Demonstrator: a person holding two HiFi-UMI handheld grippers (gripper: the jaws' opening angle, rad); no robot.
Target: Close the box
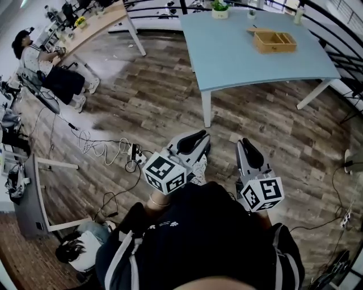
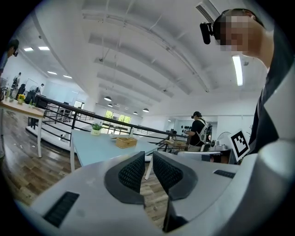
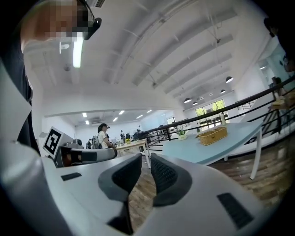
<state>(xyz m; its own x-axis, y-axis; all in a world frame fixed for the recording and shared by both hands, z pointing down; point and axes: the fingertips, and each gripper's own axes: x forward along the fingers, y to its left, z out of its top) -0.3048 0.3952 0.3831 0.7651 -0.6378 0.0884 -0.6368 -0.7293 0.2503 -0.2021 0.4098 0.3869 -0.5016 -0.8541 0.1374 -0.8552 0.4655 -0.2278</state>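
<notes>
Head view puts the box [image 1: 274, 41] well away on the far tabletop [image 1: 227, 62] by a plant [image 1: 220, 8], cables [image 1: 102, 150] on the floor, while the gripper views show left gripper [image 2: 148, 159] and right gripper [image 3: 146, 159] jaws pinched together, empty.

**Table** [image 1: 244, 62]: far centre-right, standing on the floor.
**Box** [image 1: 274, 41]: on the table, toward its far right, well apart from the near edge.
**Potted plant** [image 1: 220, 9]: at the table's far edge, left of the box.
**Bottle** [image 1: 299, 14]: at the table's far right corner.
**Long bench** [image 1: 99, 22]: far left.
**Seated person** [image 1: 45, 68]: beside the long bench, on its left.
**Cables** [image 1: 105, 150]: on the floor, near left.
**Left gripper** [image 1: 203, 135], **right gripper** [image 1: 245, 141]: side by side, near, before the table, right of the cables.
</notes>
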